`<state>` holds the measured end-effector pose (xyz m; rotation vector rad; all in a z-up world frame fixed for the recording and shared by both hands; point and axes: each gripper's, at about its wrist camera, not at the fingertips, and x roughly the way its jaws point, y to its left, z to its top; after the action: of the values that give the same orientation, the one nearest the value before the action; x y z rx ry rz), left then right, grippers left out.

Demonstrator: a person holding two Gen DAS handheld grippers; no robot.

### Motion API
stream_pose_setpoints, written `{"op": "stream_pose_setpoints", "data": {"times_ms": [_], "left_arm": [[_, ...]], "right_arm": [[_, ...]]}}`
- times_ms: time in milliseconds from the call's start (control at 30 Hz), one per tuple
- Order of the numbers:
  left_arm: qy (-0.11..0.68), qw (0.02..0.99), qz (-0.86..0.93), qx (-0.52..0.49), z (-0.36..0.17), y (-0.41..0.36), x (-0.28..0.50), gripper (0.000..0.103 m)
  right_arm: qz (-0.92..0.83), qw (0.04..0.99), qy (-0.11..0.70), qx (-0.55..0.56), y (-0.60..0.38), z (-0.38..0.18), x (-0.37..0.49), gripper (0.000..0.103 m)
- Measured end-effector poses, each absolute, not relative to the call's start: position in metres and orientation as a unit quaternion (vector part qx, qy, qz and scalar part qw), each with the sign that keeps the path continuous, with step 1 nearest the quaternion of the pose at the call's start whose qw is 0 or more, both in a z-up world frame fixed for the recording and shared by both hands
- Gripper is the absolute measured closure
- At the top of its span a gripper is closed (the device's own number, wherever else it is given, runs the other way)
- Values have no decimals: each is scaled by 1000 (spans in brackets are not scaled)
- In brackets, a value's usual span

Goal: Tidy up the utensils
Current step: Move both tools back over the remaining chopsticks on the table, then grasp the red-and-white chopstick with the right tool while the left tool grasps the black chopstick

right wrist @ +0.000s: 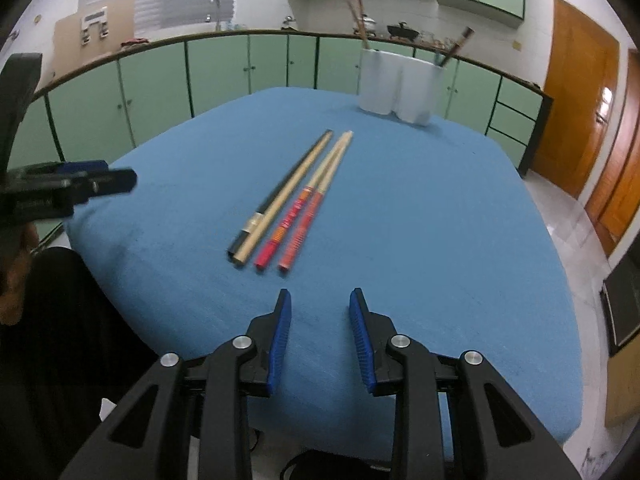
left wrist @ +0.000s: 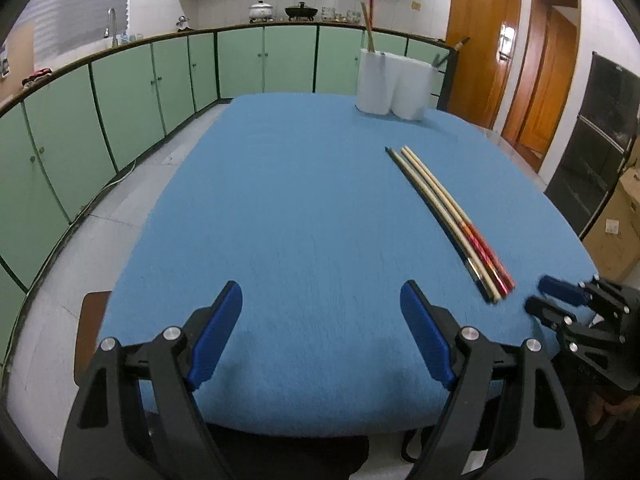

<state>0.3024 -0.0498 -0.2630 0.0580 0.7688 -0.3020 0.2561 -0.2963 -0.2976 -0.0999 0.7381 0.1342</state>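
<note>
1. Your left gripper (left wrist: pixel 322 334): jaws wide apart, empty, above the blue cloth-covered table (left wrist: pixel 280 200).
2. Your right gripper (right wrist: pixel 320 338): jaws partly apart, empty.
3. Four long wooden chopsticks (right wrist: pixel 294 200) lie side by side just ahead of it.
4. White twin-cup plastic holder (right wrist: pixel 400 88) at the far edge, sticks inside.

Home kitchen: green cabinets (left wrist: pixel 240 64), sink tap (left wrist: pixel 111 26).

Four long chopsticks (right wrist: pixel 298 196) lie flat, side by side, on the blue-clothed table (right wrist: pixel 440 240): one black, one plain wood, two with red patterned handles. Beyond them stands a white two-compartment holder (right wrist: pixel 400 88), upright, chopsticks in both compartments.
</note>
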Motion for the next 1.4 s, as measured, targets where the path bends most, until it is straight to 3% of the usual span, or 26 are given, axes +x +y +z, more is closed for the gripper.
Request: {"op": "stream_pose_setpoints", "data": {"times_ms": [400,600,1300,1400], "left_arm": [[385,905,-173,53,-275,-70,300,24],[390,898,-191,68,-284,-91,295,24],[392,894,-196,93,-297,-154,298,20],[390,899,-185,79,-296,-147,301,24]], "right_arm": [[65,934,348,-47,-288,-304,271,73],[55,935,349,-40,-297,-305,270,96],[17,934,356,26,-355,-305,263,97],[15,935,355,23,-355,-305,262,97]]}}
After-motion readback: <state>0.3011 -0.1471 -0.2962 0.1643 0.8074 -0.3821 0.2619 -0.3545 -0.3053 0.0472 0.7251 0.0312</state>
